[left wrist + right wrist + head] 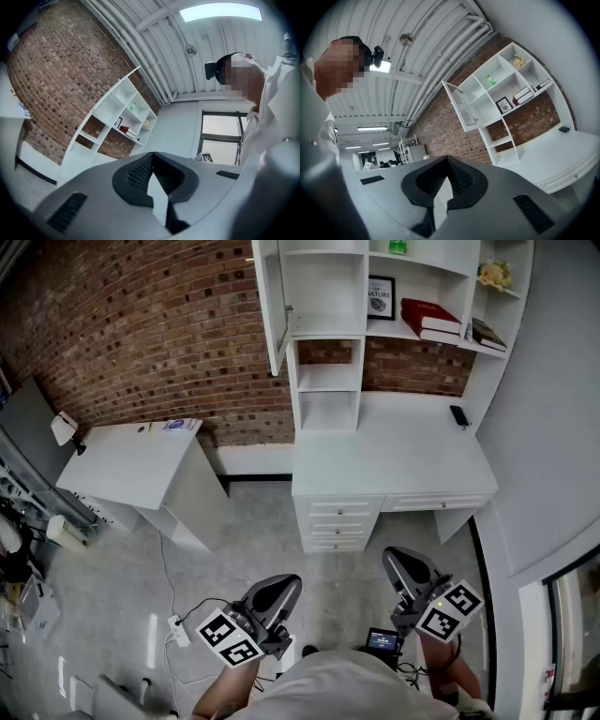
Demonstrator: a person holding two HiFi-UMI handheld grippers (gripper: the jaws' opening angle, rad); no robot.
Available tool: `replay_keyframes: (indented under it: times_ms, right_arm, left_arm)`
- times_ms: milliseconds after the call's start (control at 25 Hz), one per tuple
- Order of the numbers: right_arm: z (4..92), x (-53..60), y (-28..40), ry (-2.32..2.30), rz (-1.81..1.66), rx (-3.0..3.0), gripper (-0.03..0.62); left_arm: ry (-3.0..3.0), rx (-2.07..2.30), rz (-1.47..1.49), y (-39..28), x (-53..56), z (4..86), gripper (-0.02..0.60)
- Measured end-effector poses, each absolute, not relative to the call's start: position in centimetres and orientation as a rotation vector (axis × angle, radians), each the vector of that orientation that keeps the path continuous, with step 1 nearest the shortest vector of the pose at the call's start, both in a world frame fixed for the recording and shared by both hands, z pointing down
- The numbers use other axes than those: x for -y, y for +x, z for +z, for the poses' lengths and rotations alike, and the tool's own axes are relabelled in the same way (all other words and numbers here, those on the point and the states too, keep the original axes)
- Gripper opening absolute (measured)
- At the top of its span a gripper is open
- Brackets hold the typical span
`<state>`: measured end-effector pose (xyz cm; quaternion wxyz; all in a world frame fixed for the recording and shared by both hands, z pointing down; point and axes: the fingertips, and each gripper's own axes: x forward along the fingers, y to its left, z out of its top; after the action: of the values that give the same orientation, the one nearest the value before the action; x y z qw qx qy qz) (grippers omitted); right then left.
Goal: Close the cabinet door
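The white cabinet door (275,310) hangs open at the upper left of the shelf unit (328,381), swung out toward me; in the right gripper view the door (461,105) stands ajar from its compartment. My left gripper (286,582) and right gripper (394,559) are held low near my body, over the floor and well short of the desk. Both point toward the shelf unit. The left gripper (152,153) has its jaws shut together with nothing between them. The right gripper (446,158) looks the same, tips meeting and empty.
A white desk (394,460) with drawers (337,521) stands under the shelves against the brick wall. A small white table (127,460) is at the left. A power strip with cables (178,629) lies on the floor. Red books (431,320) and a framed print (381,296) sit on the shelves.
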<state>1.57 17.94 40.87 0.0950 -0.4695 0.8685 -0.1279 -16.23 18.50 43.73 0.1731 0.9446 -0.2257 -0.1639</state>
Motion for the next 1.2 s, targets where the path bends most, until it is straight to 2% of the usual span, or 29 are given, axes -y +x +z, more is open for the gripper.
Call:
replay_keyframes:
  times_ms: [800, 1200]
  right_arm:
    - [41.5, -15.8, -2.7, -1.485, -0.336, -2.582, 0.026]
    - [41.5, -12.3, -2.2, -1.472, -0.330, -2.563, 0.026]
  left_arm:
    - [2.683, 0.593, -0.451, -20.0, -16.8, 44.6, 0.008]
    - [2.669, 0.618, -0.458, -19.8, -13.6, 45.2, 0.008]
